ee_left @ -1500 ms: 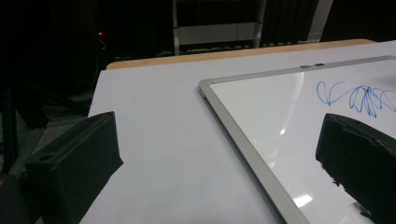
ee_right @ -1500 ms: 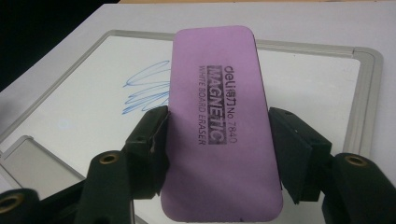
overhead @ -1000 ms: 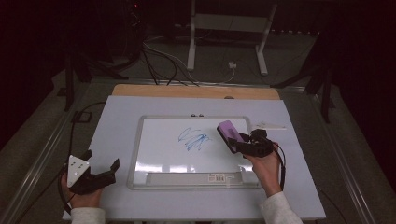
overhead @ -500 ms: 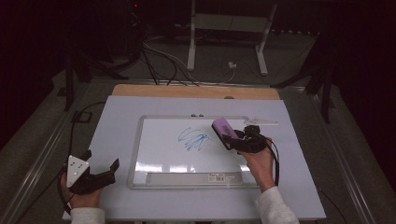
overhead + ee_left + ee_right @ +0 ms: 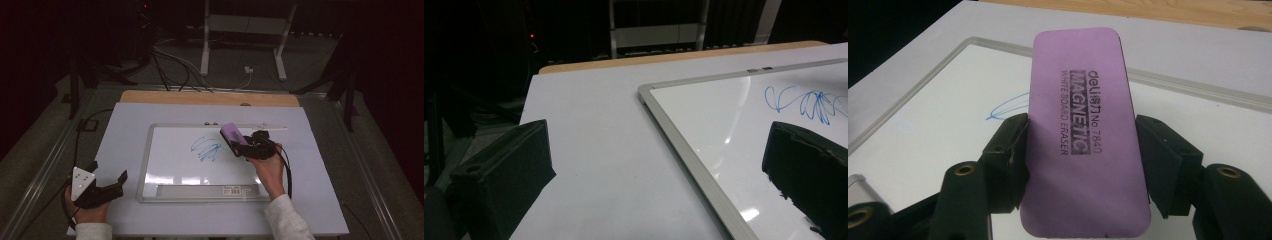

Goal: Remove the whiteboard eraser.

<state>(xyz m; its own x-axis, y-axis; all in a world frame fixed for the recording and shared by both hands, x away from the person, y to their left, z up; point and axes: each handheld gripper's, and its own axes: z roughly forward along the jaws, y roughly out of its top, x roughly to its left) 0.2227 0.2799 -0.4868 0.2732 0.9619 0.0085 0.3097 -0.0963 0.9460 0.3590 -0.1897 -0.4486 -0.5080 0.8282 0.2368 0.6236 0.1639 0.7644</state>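
A whiteboard (image 5: 170,150) with a grey frame lies on the white table, and a blue scribble (image 5: 206,149) marks its middle. My right gripper (image 5: 239,144) is shut on a purple magnetic whiteboard eraser (image 5: 231,134), holding it over the board just right of the scribble. In the right gripper view both jaws press the eraser's (image 5: 1080,135) long sides, and a bit of the scribble (image 5: 1005,107) peeks out at its left. My left gripper (image 5: 107,182) rests open on the table left of the board, nothing between its jaws; the whiteboard (image 5: 744,130) and the scribble (image 5: 809,102) lie ahead of it.
A white marker (image 5: 272,127) lies along the board's far right edge. A wooden strip (image 5: 210,98) runs along the table's far side. Beyond it stand a white stand (image 5: 245,30) and cables on the floor. A labelled tray (image 5: 205,190) runs along the board's near edge.
My right gripper has carried the eraser leftward across the board, closer to the blue scribble. The left gripper has stayed where it was.
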